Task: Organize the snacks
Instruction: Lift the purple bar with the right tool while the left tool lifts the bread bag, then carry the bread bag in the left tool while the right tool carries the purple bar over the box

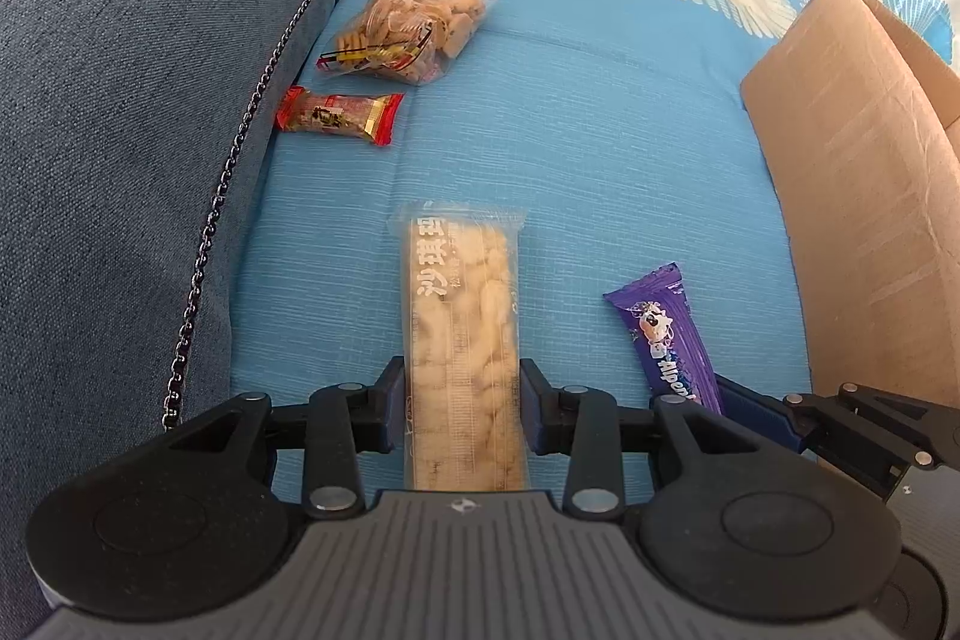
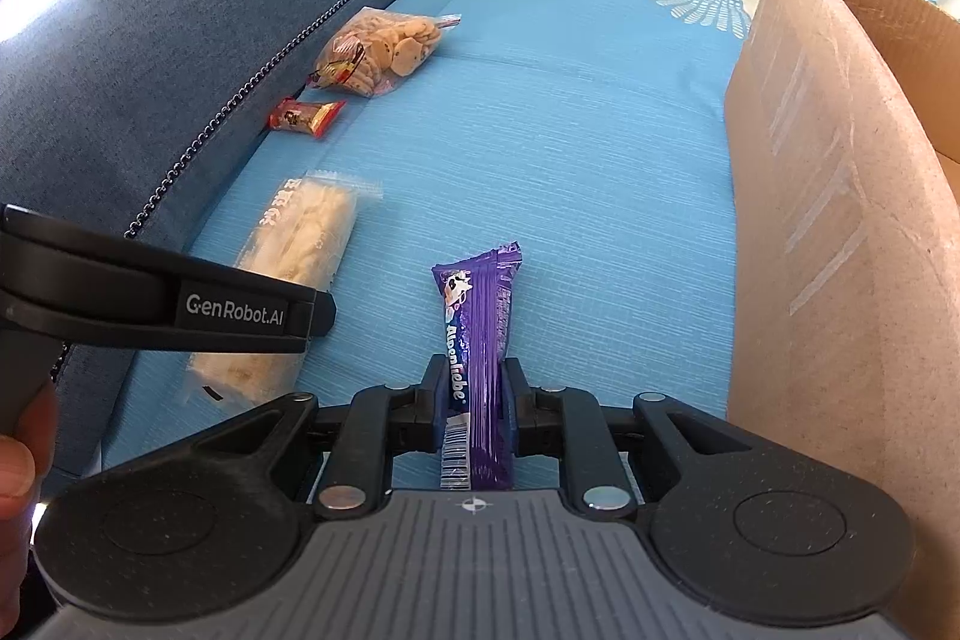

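Observation:
My left gripper [image 1: 462,397] is shut on a long clear-wrapped pale snack bar [image 1: 459,316], which lies lengthwise on the blue cloth. In the right wrist view the same snack bar [image 2: 306,244] lies under the left gripper's black body [image 2: 180,304]. My right gripper [image 2: 477,400] is shut on a purple candy stick [image 2: 477,328], its pads pressing both sides. That purple stick [image 1: 666,334] also shows at the lower right of the left wrist view. A bag of round biscuits [image 1: 408,28] and a small red-wrapped snack [image 1: 339,115] lie farther off by the cushion.
An open cardboard box [image 2: 840,196] stands to the right, its near wall close to my right gripper. A grey-blue sofa cushion [image 1: 132,112] with a dark chain [image 1: 210,232] along its edge bounds the left side. A hand [image 2: 18,454] shows at the left edge.

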Available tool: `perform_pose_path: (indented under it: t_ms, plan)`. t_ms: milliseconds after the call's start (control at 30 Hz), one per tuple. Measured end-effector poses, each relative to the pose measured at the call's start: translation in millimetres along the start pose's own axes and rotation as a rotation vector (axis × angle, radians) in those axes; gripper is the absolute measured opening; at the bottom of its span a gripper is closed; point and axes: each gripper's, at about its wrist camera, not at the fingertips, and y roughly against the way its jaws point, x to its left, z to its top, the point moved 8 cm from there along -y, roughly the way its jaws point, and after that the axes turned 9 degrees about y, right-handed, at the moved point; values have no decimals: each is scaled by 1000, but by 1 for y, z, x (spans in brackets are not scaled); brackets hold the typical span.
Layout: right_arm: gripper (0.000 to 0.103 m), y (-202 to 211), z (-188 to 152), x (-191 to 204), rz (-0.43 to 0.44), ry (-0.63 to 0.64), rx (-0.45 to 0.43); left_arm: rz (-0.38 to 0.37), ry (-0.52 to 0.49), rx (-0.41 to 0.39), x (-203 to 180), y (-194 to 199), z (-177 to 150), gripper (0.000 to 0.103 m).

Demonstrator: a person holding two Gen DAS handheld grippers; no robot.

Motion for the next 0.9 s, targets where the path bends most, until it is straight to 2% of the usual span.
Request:
perform_pose_path:
  t_ms: [233, 333, 633, 900]
  plan:
    - [16, 2, 2, 2, -13, 20, -20, 1, 4, -2, 0, 0, 1, 40]
    - [15, 10, 6, 3, -19, 20, -57, -10, 22, -39, 0, 8, 5, 39]
    - [14, 60, 25, 0, -33, 55, -263, -34, 70, -184, 2, 48, 20, 39]
    - [14, 117, 38, -13, -36, 100, -449, -28, 111, -269, 5, 79, 29, 40]
